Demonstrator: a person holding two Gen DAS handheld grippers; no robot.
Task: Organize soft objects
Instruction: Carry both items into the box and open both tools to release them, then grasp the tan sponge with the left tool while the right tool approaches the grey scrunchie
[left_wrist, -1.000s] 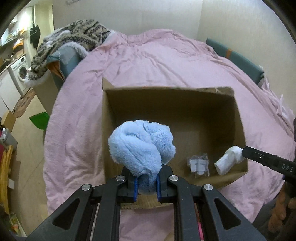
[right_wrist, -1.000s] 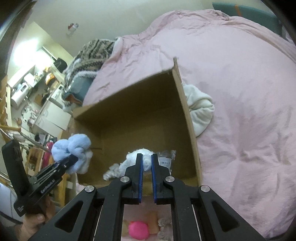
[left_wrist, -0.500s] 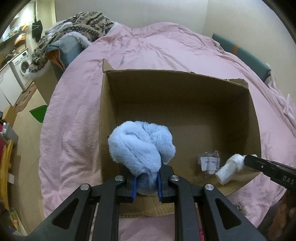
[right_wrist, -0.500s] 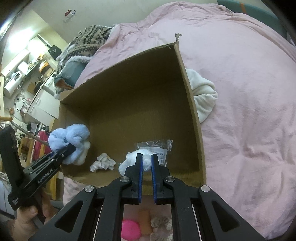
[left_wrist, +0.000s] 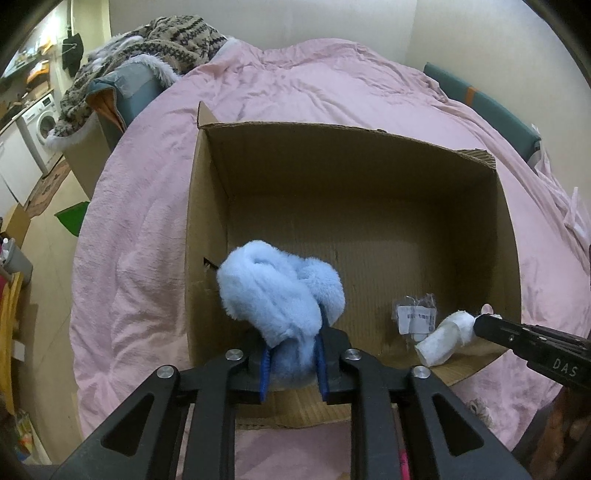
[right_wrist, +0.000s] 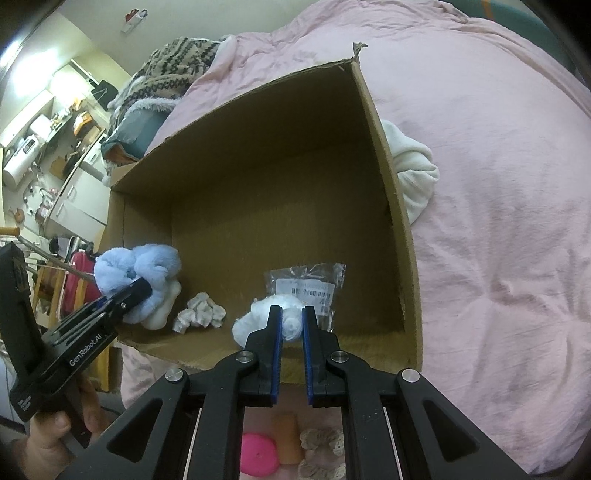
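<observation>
Left gripper jaws opening, blue fluffy item between them over cardboard box. Right gripper clenched on white cloth inside box.

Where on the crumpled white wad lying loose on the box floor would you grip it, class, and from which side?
Grip the crumpled white wad across its bunched middle, coming straight down through the open top of the cardboard box. It lies free on the floor between the blue plush and the white roll, so the jaws probably fit on both sides.
</observation>
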